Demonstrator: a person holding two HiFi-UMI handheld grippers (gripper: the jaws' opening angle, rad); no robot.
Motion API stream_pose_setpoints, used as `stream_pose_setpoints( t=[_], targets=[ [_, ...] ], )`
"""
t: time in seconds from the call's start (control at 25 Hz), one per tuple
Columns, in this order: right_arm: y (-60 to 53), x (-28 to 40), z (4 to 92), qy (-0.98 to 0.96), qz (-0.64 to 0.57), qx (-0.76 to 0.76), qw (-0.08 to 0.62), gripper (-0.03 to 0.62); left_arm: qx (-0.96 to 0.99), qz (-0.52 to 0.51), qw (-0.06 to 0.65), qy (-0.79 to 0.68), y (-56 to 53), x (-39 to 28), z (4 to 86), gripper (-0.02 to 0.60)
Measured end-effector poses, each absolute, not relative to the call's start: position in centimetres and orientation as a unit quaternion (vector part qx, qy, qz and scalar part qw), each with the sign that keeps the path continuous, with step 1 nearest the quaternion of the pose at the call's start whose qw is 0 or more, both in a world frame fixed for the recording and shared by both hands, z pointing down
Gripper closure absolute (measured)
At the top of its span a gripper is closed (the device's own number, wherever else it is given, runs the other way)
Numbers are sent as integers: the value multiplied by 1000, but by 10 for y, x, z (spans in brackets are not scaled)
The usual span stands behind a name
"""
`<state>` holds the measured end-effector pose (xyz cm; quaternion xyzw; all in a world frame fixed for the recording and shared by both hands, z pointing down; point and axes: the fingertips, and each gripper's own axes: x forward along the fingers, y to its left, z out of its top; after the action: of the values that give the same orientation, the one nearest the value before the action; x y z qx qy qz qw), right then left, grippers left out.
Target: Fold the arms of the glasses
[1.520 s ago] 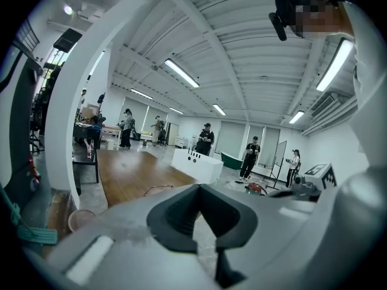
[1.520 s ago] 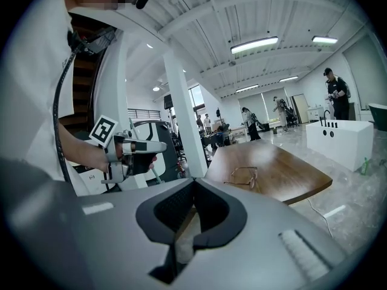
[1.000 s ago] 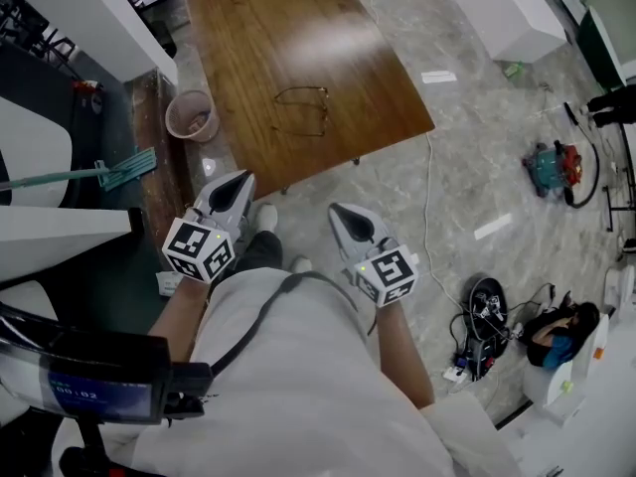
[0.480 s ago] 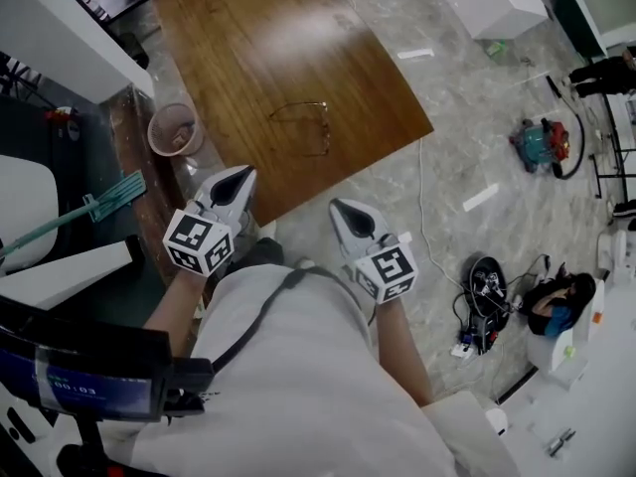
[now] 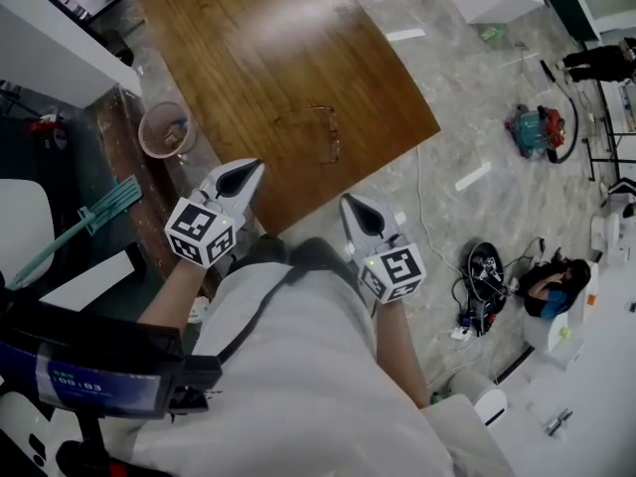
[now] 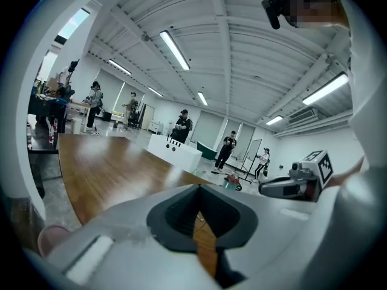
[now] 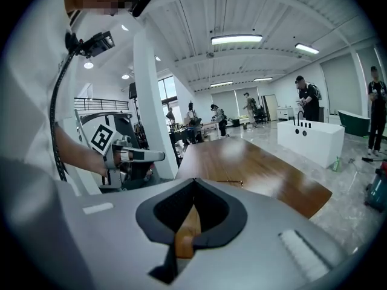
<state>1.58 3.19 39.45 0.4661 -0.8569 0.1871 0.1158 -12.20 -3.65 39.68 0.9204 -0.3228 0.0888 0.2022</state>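
- Head view: the glasses (image 5: 318, 130) lie on the wooden tabletop (image 5: 248, 48), arms apparently unfolded. They are well ahead of the left gripper (image 5: 252, 169) and the right gripper (image 5: 352, 207).
- Left gripper view: jaws pressed together, nothing between them.
- Right gripper view: jaws closed and empty. The thin wire frame looks light, springy and easily bent. It is probably best to pinch one arm near its hinge while steadying the front.
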Motion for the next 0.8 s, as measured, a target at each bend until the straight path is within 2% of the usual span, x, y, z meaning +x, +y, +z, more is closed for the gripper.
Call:
stream_pose_setpoints(
  t=[0.32, 0.56, 0.68, 0.8],
  targets=[
    [0, 8, 406, -875, 181, 428, 137, 585, 917, 104, 205, -325, -54, -109, 413, 577],
    [-20, 6, 428, -903, 145, 355, 193, 585, 898, 143, 189, -370, -71, -103, 433, 574],
    [-28, 4, 450, -911, 128, 315, 234, 583, 896, 171, 173, -373, -81, -95, 445, 531],
    [-34, -2, 475, -913, 110, 280, 276, 542, 892, 215, 148, -369, -96, -89, 466, 492]
  ],
)
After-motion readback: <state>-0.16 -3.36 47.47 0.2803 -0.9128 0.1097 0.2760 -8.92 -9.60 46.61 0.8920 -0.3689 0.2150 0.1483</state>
